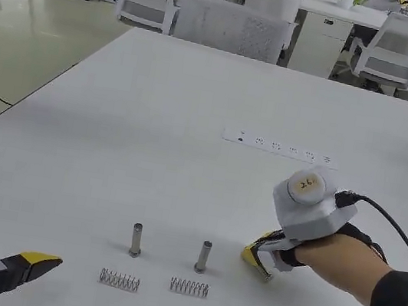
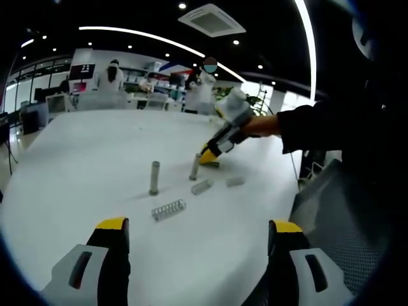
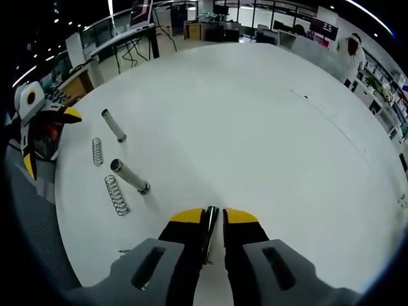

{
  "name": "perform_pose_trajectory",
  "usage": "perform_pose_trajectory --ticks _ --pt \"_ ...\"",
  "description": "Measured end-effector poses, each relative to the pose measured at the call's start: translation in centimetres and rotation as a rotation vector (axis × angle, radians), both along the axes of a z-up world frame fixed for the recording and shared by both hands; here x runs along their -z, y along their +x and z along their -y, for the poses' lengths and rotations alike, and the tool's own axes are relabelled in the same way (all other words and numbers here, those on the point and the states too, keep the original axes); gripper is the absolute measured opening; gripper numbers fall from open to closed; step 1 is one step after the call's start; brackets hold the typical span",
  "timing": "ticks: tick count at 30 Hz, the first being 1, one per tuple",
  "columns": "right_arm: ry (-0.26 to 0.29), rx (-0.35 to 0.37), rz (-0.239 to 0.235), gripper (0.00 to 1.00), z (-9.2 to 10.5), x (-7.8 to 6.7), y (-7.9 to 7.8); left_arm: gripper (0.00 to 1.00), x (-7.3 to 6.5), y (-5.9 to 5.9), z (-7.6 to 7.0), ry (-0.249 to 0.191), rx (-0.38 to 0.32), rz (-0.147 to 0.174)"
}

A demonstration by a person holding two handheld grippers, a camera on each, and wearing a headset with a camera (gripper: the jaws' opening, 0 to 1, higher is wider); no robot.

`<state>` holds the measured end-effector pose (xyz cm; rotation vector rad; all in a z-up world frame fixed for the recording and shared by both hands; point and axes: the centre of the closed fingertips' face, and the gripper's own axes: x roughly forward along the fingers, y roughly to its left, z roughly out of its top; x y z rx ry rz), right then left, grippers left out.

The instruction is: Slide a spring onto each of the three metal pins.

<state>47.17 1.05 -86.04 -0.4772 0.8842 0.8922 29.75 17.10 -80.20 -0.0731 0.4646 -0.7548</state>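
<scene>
Steel, likely stiff and slick: your right gripper (image 3: 210,215) clamps the third pin (image 3: 208,234) by its shaft beside the middle pin (image 1: 204,256); your left gripper (image 2: 198,224) gapes.

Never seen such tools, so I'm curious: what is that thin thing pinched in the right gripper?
A slim metal pin, grey and shiny. The right gripper has its yellow-tipped jaws shut on it from both sides, and it runs along them above the white table. Its visible part carries no spring.
</scene>
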Motion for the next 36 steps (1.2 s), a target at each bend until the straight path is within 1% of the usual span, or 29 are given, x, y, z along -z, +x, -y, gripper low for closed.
perform_pose_trajectory --ticks 3,5,11,20,29,36 --pt "-0.006 0.001 -0.012 0.08 0.0 0.3 -0.2 0.86 -0.1 0.0 -0.1 0.0 -0.003 0.002" --pt "-0.01 0.001 -0.003 0.07 0.0 0.1 0.0 0.86 -0.1 0.1 -0.1 -0.001 -0.005 0.003" --pt "-0.039 0.0 -0.004 0.06 0.0 0.1 -0.1 0.86 -0.2 0.0 0.0 -0.001 -0.004 0.004" --pt "-0.042 0.032 -0.004 0.05 0.3 0.1 -0.2 0.86 -0.5 0.0 -0.1 0.0 -0.005 0.01" --pt "-0.011 0.043 0.024 0.05 0.9 -1.9 -0.8 0.86 -0.8 0.2 0.0 -0.001 0.001 0.022" --pt "0.018 0.059 0.04 0.05 1.5 -3.1 -1.9 0.86 -1.0 0.1 0.3 -0.002 0.01 0.029"
